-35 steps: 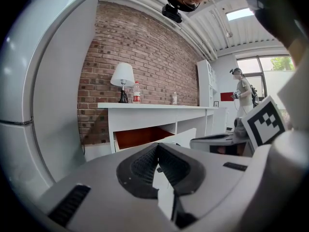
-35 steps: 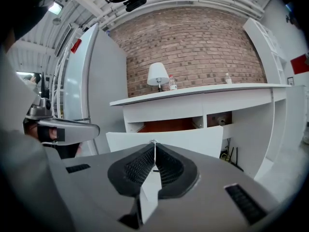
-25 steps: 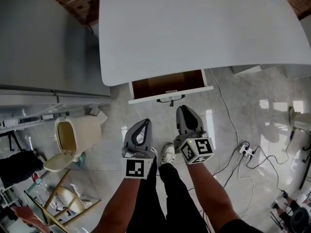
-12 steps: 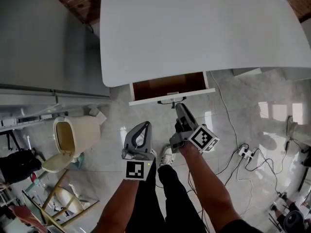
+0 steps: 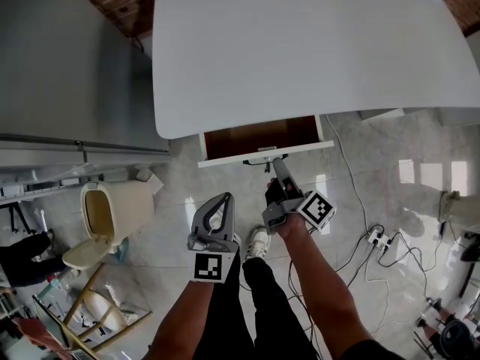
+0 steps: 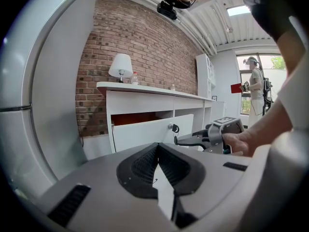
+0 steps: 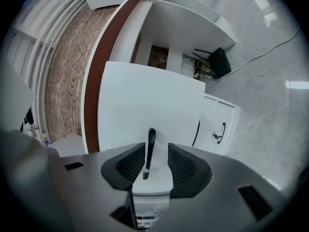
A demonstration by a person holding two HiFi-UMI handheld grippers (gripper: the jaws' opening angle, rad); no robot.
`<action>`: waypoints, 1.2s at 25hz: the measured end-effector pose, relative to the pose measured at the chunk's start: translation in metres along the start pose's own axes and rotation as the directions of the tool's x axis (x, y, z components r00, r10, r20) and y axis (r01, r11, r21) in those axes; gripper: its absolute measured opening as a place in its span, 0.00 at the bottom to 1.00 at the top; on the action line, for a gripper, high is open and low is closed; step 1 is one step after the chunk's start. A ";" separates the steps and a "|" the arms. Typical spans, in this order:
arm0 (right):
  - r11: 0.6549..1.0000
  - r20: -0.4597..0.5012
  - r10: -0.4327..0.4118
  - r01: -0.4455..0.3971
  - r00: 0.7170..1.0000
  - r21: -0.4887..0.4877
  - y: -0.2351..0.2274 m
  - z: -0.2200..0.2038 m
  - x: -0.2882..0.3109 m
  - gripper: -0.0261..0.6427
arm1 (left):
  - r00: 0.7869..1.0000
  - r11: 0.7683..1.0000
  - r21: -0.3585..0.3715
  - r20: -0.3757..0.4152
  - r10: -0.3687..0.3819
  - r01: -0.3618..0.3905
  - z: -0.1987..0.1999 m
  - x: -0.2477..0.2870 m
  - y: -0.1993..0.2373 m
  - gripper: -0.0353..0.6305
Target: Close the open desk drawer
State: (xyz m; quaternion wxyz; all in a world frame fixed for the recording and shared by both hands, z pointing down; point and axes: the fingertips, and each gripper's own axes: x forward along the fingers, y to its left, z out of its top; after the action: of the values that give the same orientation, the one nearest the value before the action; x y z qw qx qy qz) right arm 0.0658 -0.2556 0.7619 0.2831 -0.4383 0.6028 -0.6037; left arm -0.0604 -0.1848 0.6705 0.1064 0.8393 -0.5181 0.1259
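The white desk (image 5: 300, 43) has its drawer (image 5: 259, 136) pulled out, brown inside, with a white front (image 5: 225, 160) and a black handle (image 5: 264, 159). My right gripper (image 5: 276, 163) is rolled on its side with its tips at that handle. In the right gripper view the handle (image 7: 151, 137) lies between the jaws of the right gripper (image 7: 155, 147), which are opening; the pads do not press on it. My left gripper (image 5: 224, 196) hangs lower left of the drawer, shut on nothing. The left gripper view shows the left gripper (image 6: 157, 147), the drawer front (image 6: 145, 133) and the right gripper (image 6: 212, 137).
A beige bin (image 5: 120, 207) with its lid open stands at the left of the floor, a wooden chair (image 5: 105, 310) below it. A power strip with cables (image 5: 379, 233) lies at the right. A lower cupboard door (image 7: 219, 124) sits beside the drawer. A person (image 6: 256, 88) stands far off.
My right gripper has rolled onto its side, moved up to the drawer handle and opened its jaws. The left gripper has stayed where it was.
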 end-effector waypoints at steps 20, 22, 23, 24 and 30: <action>0.993 0.005 0.109 -0.110 0.994 0.042 0.011 -0.002 0.009 0.11 | 1.000 1.000 0.007 -0.013 0.007 -0.007 -0.009 0.004 -0.002 0.06; 0.992 0.007 0.116 -0.116 0.993 0.042 0.012 -0.002 0.009 0.11 | 1.000 1.000 0.001 -0.017 0.009 -0.009 -0.010 0.005 -0.003 0.06; 0.992 0.009 0.117 -0.117 0.993 0.042 0.012 -0.002 0.009 0.11 | 1.000 1.000 -0.002 -0.017 0.009 -0.010 -0.010 0.005 -0.003 0.06; 0.992 0.011 0.117 -0.118 0.993 0.041 0.012 -0.002 0.008 0.11 | 1.000 1.000 -0.002 -0.016 0.009 -0.009 -0.010 0.006 -0.003 0.06; 0.991 0.023 0.118 -0.119 0.993 0.054 0.011 -0.001 0.010 0.10 | 1.000 1.000 -0.001 -0.005 0.011 -0.011 -0.010 0.010 0.003 0.06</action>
State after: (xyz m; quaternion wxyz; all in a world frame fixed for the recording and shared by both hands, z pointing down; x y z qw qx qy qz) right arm 0.0589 -0.2649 0.7530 0.3364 -0.3996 0.6080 -0.5979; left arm -0.0599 -0.1919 0.6830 0.1074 0.8361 -0.5224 0.1283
